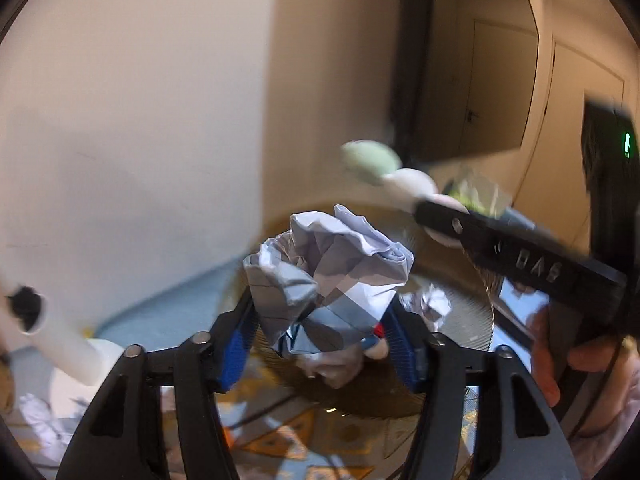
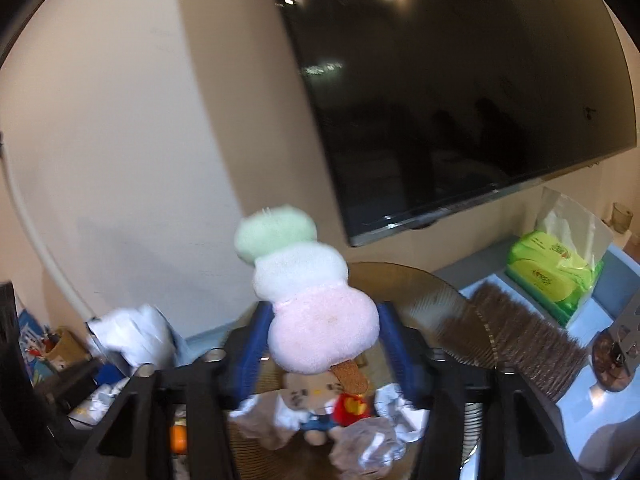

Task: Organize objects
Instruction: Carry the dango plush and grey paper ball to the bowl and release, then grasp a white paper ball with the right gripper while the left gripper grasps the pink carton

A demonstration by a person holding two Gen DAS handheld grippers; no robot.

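dark television (image 2: 460, 92) above blue table (image 2: 592, 412)

I see a crumpled ball of white paper (image 1: 328, 280) with grey printed patches, pinched between my left tongs (image 1: 320, 320) and held above the round brown ribbed basket (image 1: 460, 320). My right tongs (image 2: 320, 344) grip a plush dango skewer (image 2: 304, 292), green ball on top, white in the middle, pink at the bottom, with a tan stick poking out below; it tilts slightly left, also over the basket. Down inside the basket lie a small plush cat doll (image 2: 316, 404) with a red bow and more crumpled paper wads (image 2: 368, 440).
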